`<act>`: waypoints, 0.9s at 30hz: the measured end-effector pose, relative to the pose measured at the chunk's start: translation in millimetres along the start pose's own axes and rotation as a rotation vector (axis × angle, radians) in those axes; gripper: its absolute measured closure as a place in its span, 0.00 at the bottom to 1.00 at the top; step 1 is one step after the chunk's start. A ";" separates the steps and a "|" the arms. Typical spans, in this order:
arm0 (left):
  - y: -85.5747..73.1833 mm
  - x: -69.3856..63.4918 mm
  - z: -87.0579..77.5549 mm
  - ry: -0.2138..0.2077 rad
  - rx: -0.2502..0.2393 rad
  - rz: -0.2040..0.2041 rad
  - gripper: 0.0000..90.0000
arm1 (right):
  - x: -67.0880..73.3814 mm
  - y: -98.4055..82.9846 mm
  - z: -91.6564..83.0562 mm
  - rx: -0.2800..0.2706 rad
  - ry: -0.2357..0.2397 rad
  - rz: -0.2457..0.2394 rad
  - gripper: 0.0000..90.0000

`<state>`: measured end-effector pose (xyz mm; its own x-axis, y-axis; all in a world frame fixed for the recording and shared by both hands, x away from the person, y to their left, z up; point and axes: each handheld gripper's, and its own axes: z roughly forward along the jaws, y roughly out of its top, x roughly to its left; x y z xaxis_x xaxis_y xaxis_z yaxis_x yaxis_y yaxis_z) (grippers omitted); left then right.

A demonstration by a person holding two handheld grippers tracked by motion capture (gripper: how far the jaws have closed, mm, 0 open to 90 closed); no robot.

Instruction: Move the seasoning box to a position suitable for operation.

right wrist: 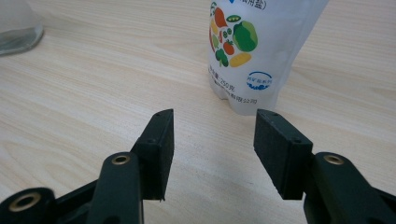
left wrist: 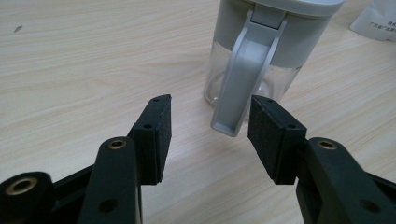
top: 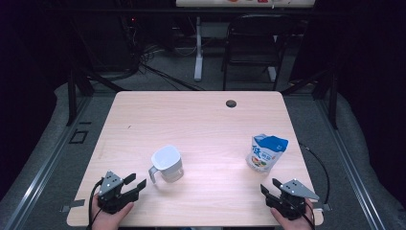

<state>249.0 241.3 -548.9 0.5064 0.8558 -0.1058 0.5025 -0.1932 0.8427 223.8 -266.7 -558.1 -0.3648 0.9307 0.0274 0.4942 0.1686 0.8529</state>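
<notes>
Nothing grasped yet. Left gripper fingers released, pitcher handle at 1 o'clock; right gripper released, pouch at 12.

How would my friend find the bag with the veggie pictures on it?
Start at the wooden table and look toward its right side. A white pouch with a blue top stands there, just beyond the right tongs. Unlike the clear jug with its grey handle, it is soft and printed with colourful vegetables.
</notes>
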 end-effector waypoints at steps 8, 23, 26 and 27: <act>1.9 -9.9 11.1 -0.004 0.008 0.022 0.56 | -1.2 -0.3 0.1 0.004 0.000 0.009 0.53; 7.7 -18.6 26.8 0.036 0.011 0.001 0.57 | -3.9 -2.6 -4.5 0.000 -0.001 0.024 0.52; 8.6 -18.0 28.1 0.047 0.017 -0.005 0.58 | -3.8 -2.9 -4.1 0.002 0.000 0.026 0.52; 8.7 -17.4 28.5 0.050 0.015 -0.002 0.60 | -3.9 -3.0 -4.2 0.003 0.003 0.025 0.52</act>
<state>264.5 211.1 -554.7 0.4702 0.8789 -0.0806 0.5140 -0.1985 0.8345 220.4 -272.2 -558.5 -0.3544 0.9338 0.0499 0.5052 0.1463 0.8505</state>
